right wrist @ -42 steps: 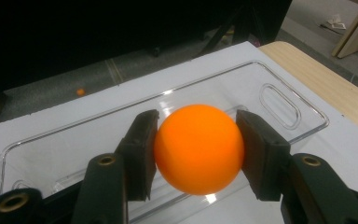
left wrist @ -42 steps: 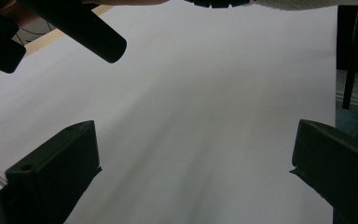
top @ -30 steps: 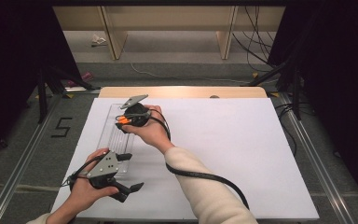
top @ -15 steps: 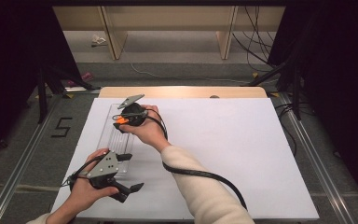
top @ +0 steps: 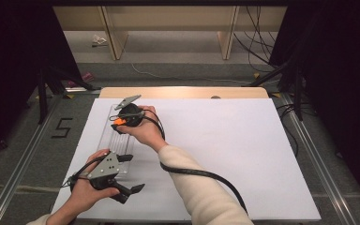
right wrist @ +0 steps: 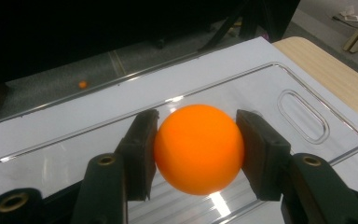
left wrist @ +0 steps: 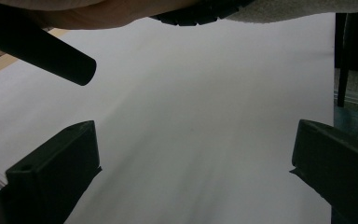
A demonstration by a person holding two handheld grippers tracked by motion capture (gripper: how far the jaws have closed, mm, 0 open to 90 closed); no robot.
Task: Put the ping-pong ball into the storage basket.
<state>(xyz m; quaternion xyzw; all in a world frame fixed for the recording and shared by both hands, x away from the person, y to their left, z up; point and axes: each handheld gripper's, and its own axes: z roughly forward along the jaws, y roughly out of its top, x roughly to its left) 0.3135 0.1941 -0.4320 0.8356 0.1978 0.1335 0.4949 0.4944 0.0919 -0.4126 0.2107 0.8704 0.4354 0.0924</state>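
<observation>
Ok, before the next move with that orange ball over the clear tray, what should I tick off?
1. Right gripper shut on the orange ball: ok, a black pad presses each side.
2. Ball centred between the fingers: ok, it sits about midway.
3. Clear tray under the ball: ok, it lies flat on the white sheet.
4. Ball touching the tray or held above it: cannot tell.
5. Left gripper away from the ball: ok, it is open near the tray's near end, holding nothing.
6. Cable off the tray: ok, it trails along the right sleeve.
</observation>
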